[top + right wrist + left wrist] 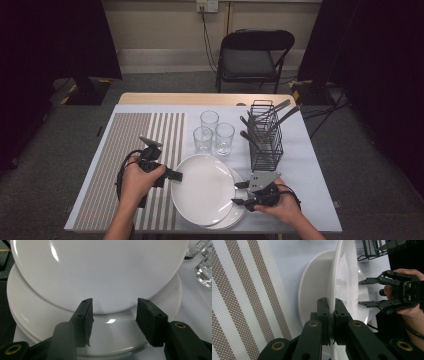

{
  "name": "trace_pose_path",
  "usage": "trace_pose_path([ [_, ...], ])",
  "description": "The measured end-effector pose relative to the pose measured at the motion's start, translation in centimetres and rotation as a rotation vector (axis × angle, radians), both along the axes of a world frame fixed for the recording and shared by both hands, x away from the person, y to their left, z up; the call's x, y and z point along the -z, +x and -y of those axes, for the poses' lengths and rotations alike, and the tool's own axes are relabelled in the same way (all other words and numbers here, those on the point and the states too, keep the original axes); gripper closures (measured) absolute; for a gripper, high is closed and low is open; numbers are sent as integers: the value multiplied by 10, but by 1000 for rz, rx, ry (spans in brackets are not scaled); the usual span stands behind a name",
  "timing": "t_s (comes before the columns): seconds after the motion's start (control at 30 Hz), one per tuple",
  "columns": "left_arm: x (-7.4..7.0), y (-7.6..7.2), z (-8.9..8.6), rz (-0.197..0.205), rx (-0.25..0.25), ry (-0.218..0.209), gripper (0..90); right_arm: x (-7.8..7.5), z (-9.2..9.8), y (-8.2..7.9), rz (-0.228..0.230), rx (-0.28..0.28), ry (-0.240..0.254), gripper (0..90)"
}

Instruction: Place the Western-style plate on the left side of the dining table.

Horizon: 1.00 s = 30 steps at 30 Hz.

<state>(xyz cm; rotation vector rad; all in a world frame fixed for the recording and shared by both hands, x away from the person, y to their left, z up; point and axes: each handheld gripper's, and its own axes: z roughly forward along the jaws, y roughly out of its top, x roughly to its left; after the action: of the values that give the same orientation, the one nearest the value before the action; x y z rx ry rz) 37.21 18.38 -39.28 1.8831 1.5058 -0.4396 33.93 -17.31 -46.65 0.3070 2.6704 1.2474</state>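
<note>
While the left gripper [331, 312] clamps the rim of the top plate [202, 187] at lower centre of the high view (its left edge tilted up off the lower plate [32, 322]), the right gripper [239, 193] waits unclenched at the stack's right edge, gripping nothing.

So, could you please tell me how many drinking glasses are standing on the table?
3. One glass stands farthest back, one front left of it, and one front right, all just behind the plates. None seems hidden.
</note>
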Motion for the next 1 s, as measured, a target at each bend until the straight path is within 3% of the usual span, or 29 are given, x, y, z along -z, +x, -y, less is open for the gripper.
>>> trace_pose_path([
  [0.47,-4,4,3,-23,14,25,863,0,0,0,-5,-2,2,473],
  [0.7,-11,7,3,-14,16,40,865,-2,2,0,-12,7,10,452],
  [0.8,-15,8,2,-17,8,34,861,-4,4,0,-21,10,20,411],
  [1.0,-23,11,-5,-13,4,42,858,-8,9,3,-83,25,48,217],
])
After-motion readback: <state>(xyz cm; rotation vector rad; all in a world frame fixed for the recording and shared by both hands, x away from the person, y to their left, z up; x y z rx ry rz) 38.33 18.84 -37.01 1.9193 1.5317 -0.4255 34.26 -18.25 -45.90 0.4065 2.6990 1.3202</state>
